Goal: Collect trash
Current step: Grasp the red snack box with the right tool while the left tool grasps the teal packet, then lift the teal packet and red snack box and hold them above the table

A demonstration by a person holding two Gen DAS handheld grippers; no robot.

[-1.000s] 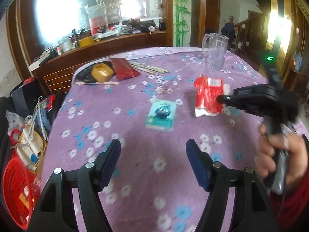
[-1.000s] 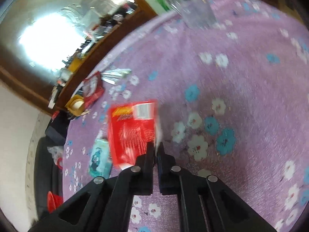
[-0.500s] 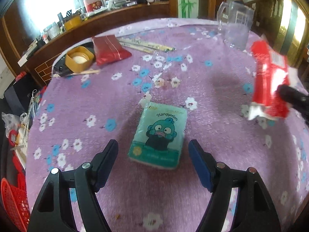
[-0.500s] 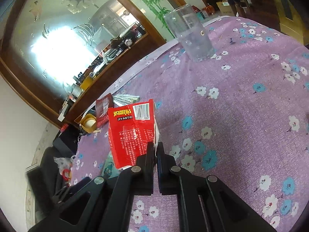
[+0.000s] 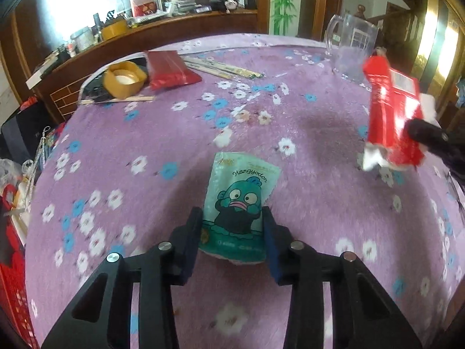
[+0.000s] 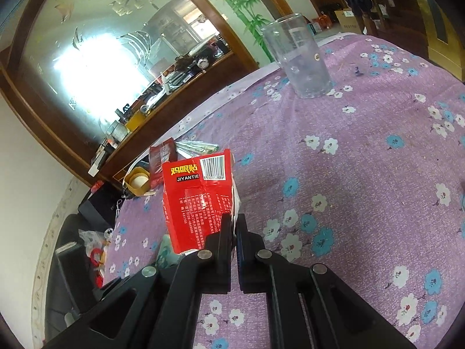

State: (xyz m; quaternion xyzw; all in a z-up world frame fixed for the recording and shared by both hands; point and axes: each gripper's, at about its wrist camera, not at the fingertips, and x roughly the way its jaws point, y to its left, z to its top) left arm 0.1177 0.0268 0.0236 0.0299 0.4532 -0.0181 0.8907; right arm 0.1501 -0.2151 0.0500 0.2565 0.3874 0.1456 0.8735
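Teal cartoon-printed soft packet (image 5: 239, 203) lies on the purple flowered tablecloth (image 5: 145, 151), at six o'clock in the left view, bracketed by the left gripper (image 5: 232, 232), whose pads flank its lower edges; whether they are actually pinching it cannot be told. A shallow bite could let the slick pack slip out. The right gripper (image 6: 234, 226) is clamped on a crushed red cardboard box (image 6: 197, 197), carried above the cloth. Only the right view shows its barcode; only the left shows the red basket (image 5: 11, 296) at eight o'clock.
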